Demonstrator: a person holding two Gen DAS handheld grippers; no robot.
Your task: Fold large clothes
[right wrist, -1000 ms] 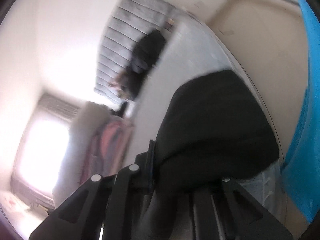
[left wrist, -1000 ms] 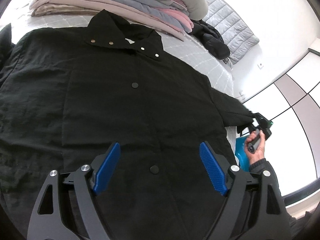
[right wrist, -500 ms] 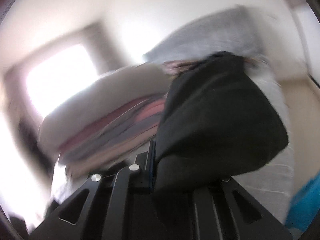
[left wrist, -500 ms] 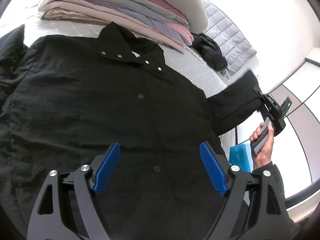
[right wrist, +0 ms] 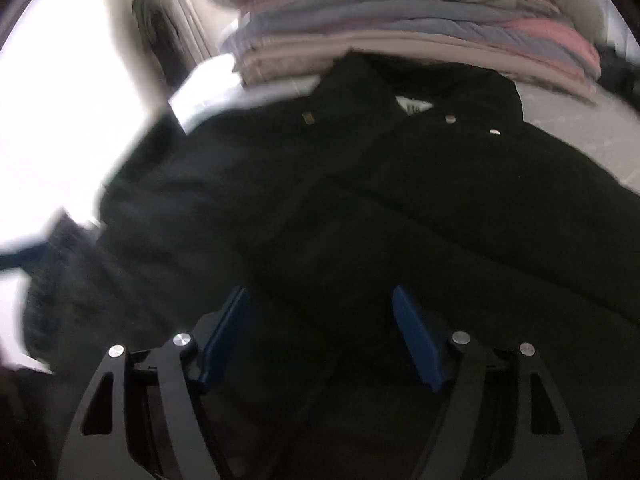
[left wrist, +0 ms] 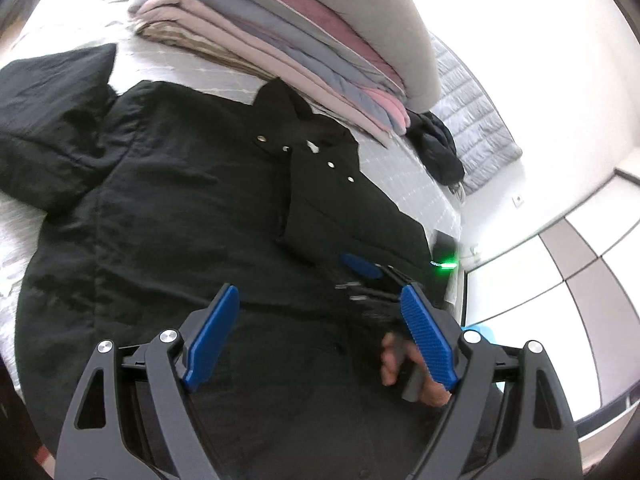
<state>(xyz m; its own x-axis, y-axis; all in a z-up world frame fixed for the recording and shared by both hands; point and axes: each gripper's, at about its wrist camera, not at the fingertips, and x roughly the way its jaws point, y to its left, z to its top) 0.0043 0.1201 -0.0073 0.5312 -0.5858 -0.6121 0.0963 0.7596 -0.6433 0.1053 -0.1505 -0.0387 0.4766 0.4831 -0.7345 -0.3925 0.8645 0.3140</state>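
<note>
Black snap-button padded coat (left wrist: 192, 216) lies flat on white quilted bed (left wrist: 404, 184), collar just beside stacked folded blankets (left wrist: 280, 44). Left gripper (left wrist: 320, 336) and right gripper (right wrist: 320, 332) hover above it, fingers spread, empty.

No readable text — coat (right wrist: 360, 208) neck label (right wrist: 412, 105) too blurred.

Stacked folded quilts (left wrist: 304, 36) — pink, grey, beige — dark bundle (left wrist: 436, 148), grey padded headboard (left wrist: 476, 120)
</note>
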